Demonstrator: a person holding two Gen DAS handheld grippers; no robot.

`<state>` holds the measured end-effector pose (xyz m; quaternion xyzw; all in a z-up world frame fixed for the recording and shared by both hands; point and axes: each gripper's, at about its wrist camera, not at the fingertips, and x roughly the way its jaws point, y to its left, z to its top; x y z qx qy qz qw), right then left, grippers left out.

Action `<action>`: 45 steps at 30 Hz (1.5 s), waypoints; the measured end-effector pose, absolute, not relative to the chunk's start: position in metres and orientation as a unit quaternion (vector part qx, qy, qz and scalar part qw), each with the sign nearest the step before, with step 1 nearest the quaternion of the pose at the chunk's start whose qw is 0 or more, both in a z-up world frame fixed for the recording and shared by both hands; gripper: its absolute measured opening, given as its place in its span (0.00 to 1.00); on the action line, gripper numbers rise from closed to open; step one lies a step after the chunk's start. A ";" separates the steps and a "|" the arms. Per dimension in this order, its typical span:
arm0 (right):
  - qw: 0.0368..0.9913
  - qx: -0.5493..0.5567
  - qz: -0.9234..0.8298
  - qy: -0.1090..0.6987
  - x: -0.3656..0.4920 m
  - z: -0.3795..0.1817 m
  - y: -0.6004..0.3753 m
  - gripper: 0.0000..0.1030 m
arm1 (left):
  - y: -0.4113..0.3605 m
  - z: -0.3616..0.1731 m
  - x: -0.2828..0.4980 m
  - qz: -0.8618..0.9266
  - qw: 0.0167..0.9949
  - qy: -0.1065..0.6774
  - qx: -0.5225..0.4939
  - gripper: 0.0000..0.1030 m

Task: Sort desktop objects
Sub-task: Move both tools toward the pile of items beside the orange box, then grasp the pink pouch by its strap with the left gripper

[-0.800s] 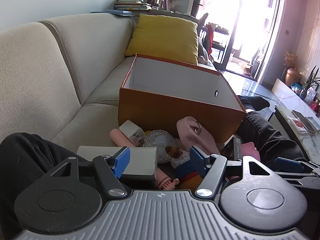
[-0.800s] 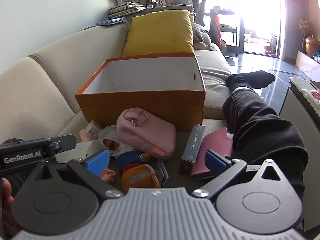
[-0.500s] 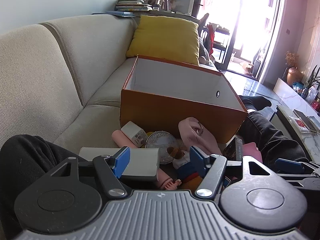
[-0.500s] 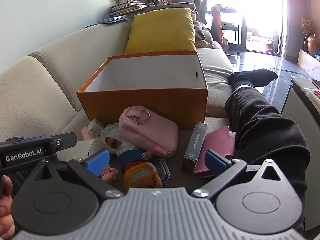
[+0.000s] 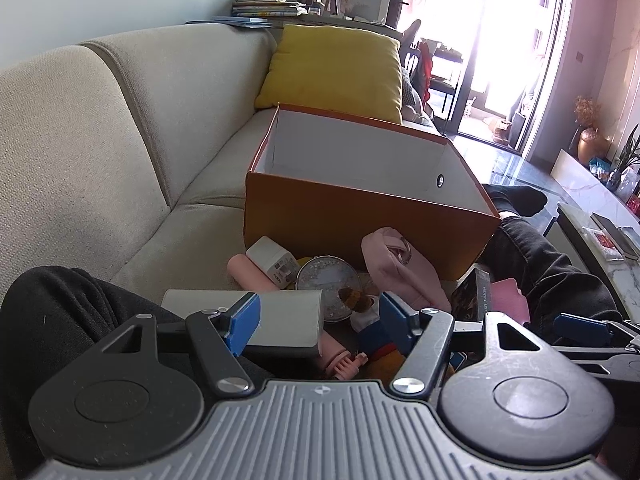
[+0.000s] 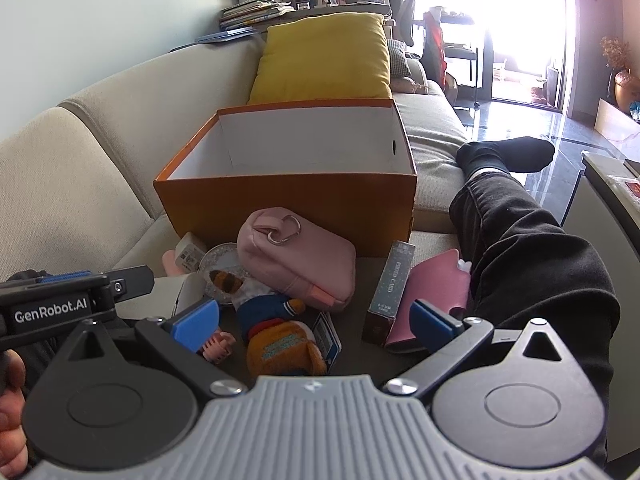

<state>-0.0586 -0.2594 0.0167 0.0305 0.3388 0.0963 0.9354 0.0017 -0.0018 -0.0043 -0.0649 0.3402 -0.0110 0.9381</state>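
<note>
Surface: beige sofa [image 5: 120, 152] seat; objects piled in front of an open orange cardboard box [image 6: 288, 196] with a white interior.
Background: yellow cushion [image 6: 324, 60] behind the box, against the sofa back; bright glass door far right.
Box edges: near wall faces both cameras, rim unobstructed, nothing visible inside.
Left limit: sofa backrest; bare seat cushion left of the box.
Right limit: person's leg in black trousers [image 6: 532, 264] lies along the pile, sock level with the box's far end.
Pile, left: white charger [image 5: 274, 264] and a pink tube by the box's near-left corner; round glittery compact [image 5: 330, 286] just right of them; flat grey case [image 5: 280, 316] nearest the left camera.
Pile, centre: pink pouch [image 6: 296, 256] with a metal clip, touching the box wall; plush doll [image 6: 280, 336] in blue and orange in front of it.
Pile, right: slim dark carton [image 6: 390, 284] leaning against a pink wallet [image 6: 432, 296], which touches the leg.
Left gripper [image 5: 320, 318]: tilted down over the pile, jaws fully spread, nothing between the blue pads; left pad overlaps the grey case in view, contact unclear.
Right gripper [image 6: 316, 322]: same downward tilt, jaws wide apart, holding nothing; doll sits in the gap, pads clear of it.
Spacing: grippers side by side, close together.
</note>
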 end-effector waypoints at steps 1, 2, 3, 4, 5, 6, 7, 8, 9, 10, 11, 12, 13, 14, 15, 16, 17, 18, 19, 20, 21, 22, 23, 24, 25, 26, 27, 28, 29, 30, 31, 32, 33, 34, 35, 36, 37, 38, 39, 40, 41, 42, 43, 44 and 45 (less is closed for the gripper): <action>0.935 0.030 0.096 0.340 -0.059 0.017 -0.259 0.99 | -0.002 -0.004 0.002 -0.011 0.938 0.341 -0.064 0.75; 0.935 0.030 0.095 0.341 -0.058 0.016 -0.259 0.99 | -0.002 -0.005 0.002 -0.010 0.938 0.342 -0.064 0.75; 0.934 0.030 0.095 0.342 -0.058 0.016 -0.259 0.99 | -0.003 -0.005 0.003 -0.010 0.937 0.343 -0.063 0.75; 0.934 0.030 0.094 0.343 -0.058 0.016 -0.259 0.99 | -0.002 -0.005 0.003 -0.010 0.937 0.343 -0.063 0.75; 0.934 0.030 0.094 0.343 -0.058 0.015 -0.259 0.99 | -0.002 -0.005 0.002 -0.010 0.937 0.344 -0.063 0.75; 0.934 0.030 0.094 0.344 -0.058 0.015 -0.259 0.99 | -0.003 -0.005 0.002 -0.010 0.937 0.345 -0.063 0.75; 0.933 0.030 0.094 0.345 -0.058 0.015 -0.259 0.99 | -0.003 -0.006 0.002 -0.010 0.936 0.345 -0.062 0.75; 0.933 0.030 0.093 0.345 -0.058 0.015 -0.259 0.99 | -0.003 -0.006 0.002 -0.010 0.936 0.345 -0.062 0.75; 0.933 0.030 0.093 0.346 -0.058 0.015 -0.259 0.99 | -0.003 -0.006 0.002 -0.009 0.936 0.345 -0.062 0.75; 0.933 0.030 0.093 0.347 -0.057 0.014 -0.259 0.99 | -0.003 -0.006 0.001 -0.009 0.936 0.346 -0.061 0.75; 0.933 0.030 0.093 0.347 -0.058 0.014 -0.259 0.99 | -0.003 -0.006 0.001 -0.009 0.936 0.346 -0.061 0.75; 0.933 0.030 0.093 0.347 -0.057 0.014 -0.259 0.99 | -0.003 -0.006 0.001 -0.009 0.936 0.347 -0.061 0.75; 0.933 0.030 0.093 0.347 -0.057 0.014 -0.259 0.99 | -0.003 -0.006 0.001 -0.009 0.936 0.347 -0.062 0.75; 0.933 0.030 0.092 0.347 -0.057 0.014 -0.259 0.99 | -0.003 -0.006 0.001 -0.009 0.936 0.348 -0.062 0.75; 0.933 0.030 0.093 0.347 -0.057 0.014 -0.259 0.99 | -0.003 -0.006 0.002 -0.009 0.935 0.348 -0.062 0.75; 0.933 0.031 0.093 0.348 -0.058 0.014 -0.260 0.99 | -0.003 -0.007 0.002 -0.009 0.935 0.348 -0.062 0.75; 0.932 0.031 0.093 0.348 -0.058 0.014 -0.260 0.99 | -0.003 -0.007 0.002 -0.009 0.935 0.348 -0.062 0.75; 0.932 0.030 0.093 0.348 -0.058 0.014 -0.260 0.99 | -0.003 -0.007 0.002 -0.009 0.935 0.349 -0.062 0.75; 0.932 0.030 0.093 0.349 -0.058 0.014 -0.260 0.99 | -0.003 -0.007 0.002 -0.009 0.935 0.349 -0.062 0.75; 0.932 0.030 0.093 0.349 -0.057 0.013 -0.259 0.99 | -0.003 -0.007 0.002 -0.009 0.935 0.349 -0.063 0.75; 0.932 0.030 0.093 0.349 -0.057 0.013 -0.259 0.99 | -0.002 -0.008 0.002 -0.010 0.935 0.350 -0.064 0.75; 0.932 0.030 0.093 0.349 -0.057 0.013 -0.260 0.99 | -0.002 -0.008 0.003 -0.011 0.934 0.351 -0.065 0.75; 0.932 0.030 0.093 0.350 -0.057 0.013 -0.259 0.99 | -0.002 -0.009 0.003 -0.012 0.934 0.351 -0.065 0.75; 0.931 0.030 0.093 0.351 -0.056 0.012 -0.260 0.99 | -0.002 -0.009 0.004 -0.014 0.934 0.352 -0.066 0.75; 0.930 0.030 0.092 0.354 -0.055 0.011 -0.260 0.99 | -0.002 -0.010 0.005 -0.017 0.933 0.353 -0.067 0.75; 0.929 0.030 0.091 0.357 -0.053 0.010 -0.260 0.99 | -0.002 -0.011 0.006 -0.020 0.932 0.355 -0.067 0.75; 0.927 0.031 0.090 0.362 -0.050 0.008 -0.261 0.99 | -0.002 -0.013 0.008 -0.024 0.931 0.358 -0.068 0.75; 0.925 0.030 0.089 0.367 -0.048 0.006 -0.261 0.97 | -0.002 -0.014 0.009 -0.028 0.930 0.361 -0.068 0.75; 0.923 0.030 0.089 0.373 -0.045 0.004 -0.262 0.97 | -0.002 -0.016 0.011 -0.033 0.928 0.365 -0.068 0.74; 0.921 0.029 0.091 0.379 -0.042 0.002 -0.262 0.95 | -0.002 -0.017 0.013 -0.037 0.926 0.369 -0.068 0.73; 0.918 0.026 0.094 0.385 -0.038 -0.001 -0.263 0.90 | -0.002 -0.019 0.015 -0.042 0.925 0.372 -0.067 0.70; 0.915 0.024 0.096 0.390 -0.035 -0.003 -0.263 0.88 | -0.003 -0.020 0.017 -0.046 0.923 0.375 -0.066 0.67; 0.913 0.022 0.098 0.395 -0.032 -0.005 -0.263 0.83 | -0.005 -0.022 0.019 -0.050 0.922 0.378 -0.064 0.66; 0.912 0.020 0.097 0.399 -0.028 -0.006 -0.264 0.80 | -0.006 -0.023 0.022 -0.054 0.921 0.380 -0.062 0.64; 0.911 0.020 0.096 0.401 -0.025 -0.008 -0.266 0.78 | -0.007 -0.024 0.025 -0.059 0.920 0.382 -0.061 0.63; 0.910 0.021 0.094 0.404 -0.021 -0.009 -0.269 0.75 | -0.009 -0.024 0.029 -0.065 0.919 0.384 -0.060 0.62; 0.909 0.021 0.091 0.406 -0.017 -0.009 -0.272 0.72 | -0.010 -0.024 0.032 -0.071 0.918 0.386 -0.061 0.62; 0.908 0.022 0.087 0.409 -0.013 -0.010 -0.275 0.71 | -0.012 -0.025 0.036 -0.075 0.917 0.387 -0.060 0.62; 0.908 0.025 0.081 0.411 -0.009 -0.010 -0.280 0.68 | -0.013 -0.025 0.040 -0.078 0.916 0.388 -0.059 0.62; 0.907 0.029 0.075 0.414 -0.004 -0.010 -0.285 0.65 | -0.015 -0.025 0.043 -0.082 0.916 0.390 -0.056 0.62; 0.906 0.033 0.071 0.417 0.001 -0.011 -0.289 0.64 | -0.018 -0.026 0.048 -0.087 0.915 0.391 -0.053 0.60; 0.904 0.034 0.070 0.420 0.006 -0.012 -0.292 0.62 | -0.020 -0.027 0.052 -0.092 0.913 0.394 -0.051 0.59; 0.905 0.030 0.069 0.419 0.009 -0.013 -0.293 0.60 | -0.022 -0.028 0.057 -0.096 0.912 0.397 -0.049 0.58; 0.906 0.023 0.069 0.417 0.012 -0.013 -0.293 0.60 | -0.023 -0.028 0.060 -0.099 0.910 0.399 -0.049 0.57; 0.907 0.015 0.073 0.414 0.015 -0.013 -0.292 0.60 | -0.023 -0.029 0.063 -0.099 0.910 0.400 -0.049 0.57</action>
